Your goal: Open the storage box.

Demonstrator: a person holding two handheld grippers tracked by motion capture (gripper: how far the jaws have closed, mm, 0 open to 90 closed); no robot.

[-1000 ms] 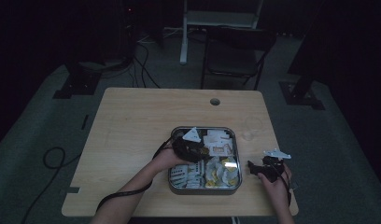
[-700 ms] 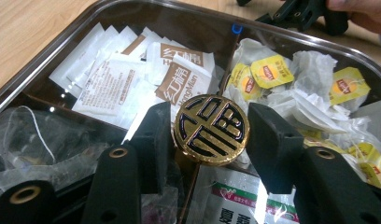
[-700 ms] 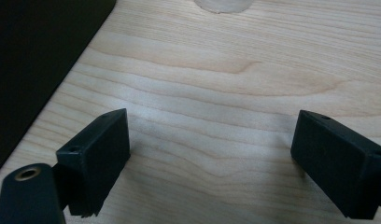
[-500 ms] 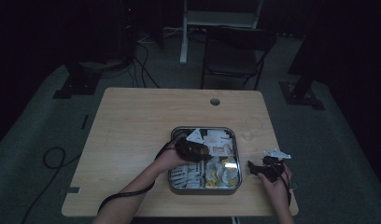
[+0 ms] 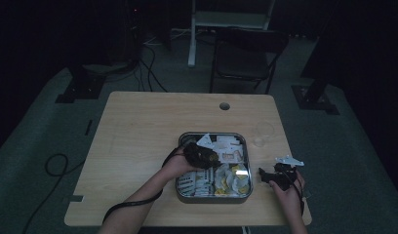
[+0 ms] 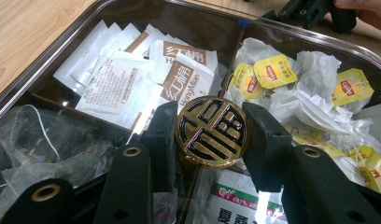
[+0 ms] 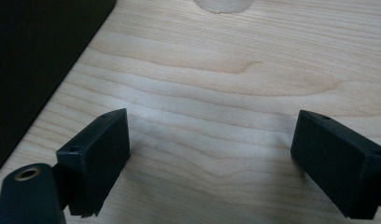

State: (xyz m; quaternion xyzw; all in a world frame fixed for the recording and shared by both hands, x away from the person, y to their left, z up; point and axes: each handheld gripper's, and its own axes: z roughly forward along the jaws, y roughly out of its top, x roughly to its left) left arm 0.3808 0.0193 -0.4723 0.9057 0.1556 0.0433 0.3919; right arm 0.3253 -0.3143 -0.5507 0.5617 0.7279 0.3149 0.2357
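Note:
A metal box [image 5: 249, 161] with compartments sits on the wooden table [image 5: 148, 126], under what looks like a clear lid [image 6: 291, 42]. Inside lie yellow-tagged tea bags [image 6: 272, 72] and white and brown sachets [image 6: 118, 79]. At the lid's middle stands a round gold knob [image 6: 212, 130]. My left gripper [image 6: 212, 121] is shut on that knob, one black jaw on each side. From above, the left gripper [image 5: 202, 155] hangs over the box's middle. My right gripper [image 5: 265, 176] rests to the right of the box, and its close view shows it open [image 7: 212, 140] over bare wood.
A clear glass [image 5: 263, 134] stands on the table beyond the right gripper, its base at the top edge [image 7: 221, 4]. The table's right edge lies near the right hand. A cable hole [image 5: 224, 106] is at the back. A dark chair [image 5: 246, 53] stands behind the table.
My left gripper has crept slightly towards the box's middle and settled on the knob. The right gripper has stayed in place.

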